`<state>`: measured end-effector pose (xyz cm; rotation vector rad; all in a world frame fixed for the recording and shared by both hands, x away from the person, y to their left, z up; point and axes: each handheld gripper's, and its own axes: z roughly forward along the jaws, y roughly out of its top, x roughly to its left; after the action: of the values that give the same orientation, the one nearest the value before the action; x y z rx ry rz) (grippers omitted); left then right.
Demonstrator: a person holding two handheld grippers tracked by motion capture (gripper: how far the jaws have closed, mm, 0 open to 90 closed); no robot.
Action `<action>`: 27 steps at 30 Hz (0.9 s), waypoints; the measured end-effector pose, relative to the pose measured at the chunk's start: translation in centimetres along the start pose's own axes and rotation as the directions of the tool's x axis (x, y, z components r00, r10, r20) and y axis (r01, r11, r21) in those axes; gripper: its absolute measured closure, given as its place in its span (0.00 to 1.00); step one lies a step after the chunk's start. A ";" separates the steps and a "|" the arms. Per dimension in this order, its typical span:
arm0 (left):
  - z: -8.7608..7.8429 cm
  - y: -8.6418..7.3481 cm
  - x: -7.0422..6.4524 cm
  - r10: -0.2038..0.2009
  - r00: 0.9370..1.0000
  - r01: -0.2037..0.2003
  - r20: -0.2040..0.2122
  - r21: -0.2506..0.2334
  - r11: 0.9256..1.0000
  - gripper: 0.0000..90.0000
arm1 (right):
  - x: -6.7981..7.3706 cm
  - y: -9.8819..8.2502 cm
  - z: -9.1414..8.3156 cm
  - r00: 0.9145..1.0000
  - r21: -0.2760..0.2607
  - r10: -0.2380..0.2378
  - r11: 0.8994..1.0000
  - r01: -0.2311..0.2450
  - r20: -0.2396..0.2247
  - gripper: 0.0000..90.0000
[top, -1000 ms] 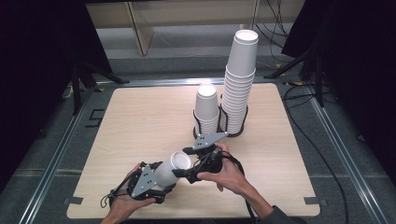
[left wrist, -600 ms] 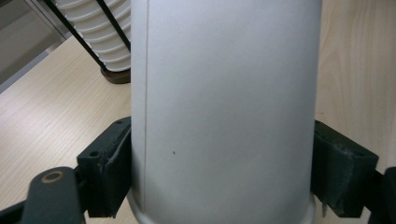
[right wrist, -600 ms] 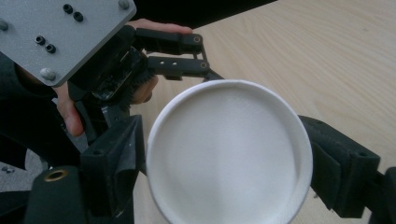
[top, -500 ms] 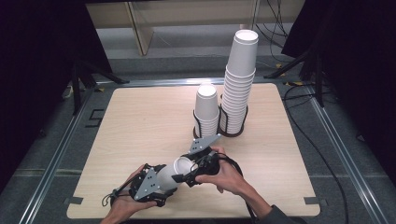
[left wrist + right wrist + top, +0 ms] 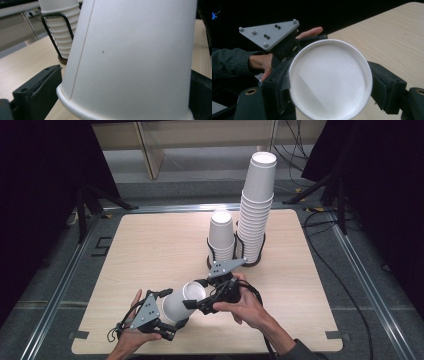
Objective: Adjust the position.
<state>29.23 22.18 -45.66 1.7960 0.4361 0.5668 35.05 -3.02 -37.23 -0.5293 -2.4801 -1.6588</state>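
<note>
A handover is in hand near the front edge of the table (image 5: pixel 150 245): a white paper cup (image 5: pixel 175 307) lies on its side in the air between the two tools. The right gripper (image 5: pixel 196 301) is clamped on the cup's base end, its jaws pressing on either side of the recessed bottom that faces its camera. The left gripper (image 5: pixel 172 320) has just been opening its jaws, which now stand released with the cup's rolled-rim end between them. To do this well, I judge the left tool should draw straight back along the cup's axis so that a jaw does not catch the rim, while the right keeps a light squeeze, since thin paper walls buckle easily. The tall stack of cups (image 5: pixel 257 215) and the short stack (image 5: pixel 221 235) in their wire holder (image 5: pixel 212 252) stand well apart at the back. Whether the left pads touch the rim is hard to make out, and the cup hides its own inside.
</note>
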 end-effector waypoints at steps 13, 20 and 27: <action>-0.1 0.3 -0.1 -0.009 1.000 0.009 0.006 0.043 0.999 0.14 | -1.0 -0.3 -0.2 0.998 -0.014 0.054 0.998 -0.054 -0.023 0.27; 0.2 0.1 0.1 0.017 1.000 -0.018 0.006 0.146 0.989 0.16 | -0.9 -0.1 -0.7 0.996 0.075 -0.057 0.996 0.052 0.066 0.20; 0.5 0.0 0.1 0.057 0.997 -0.066 0.043 0.271 0.960 0.17 | 1.2 0.7 -1.0 0.946 0.245 -0.286 0.938 0.244 0.154 0.21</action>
<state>29.60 21.80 -45.77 2.0858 0.4523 0.5373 34.06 -3.40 -35.83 -0.3492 -2.9440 -1.4377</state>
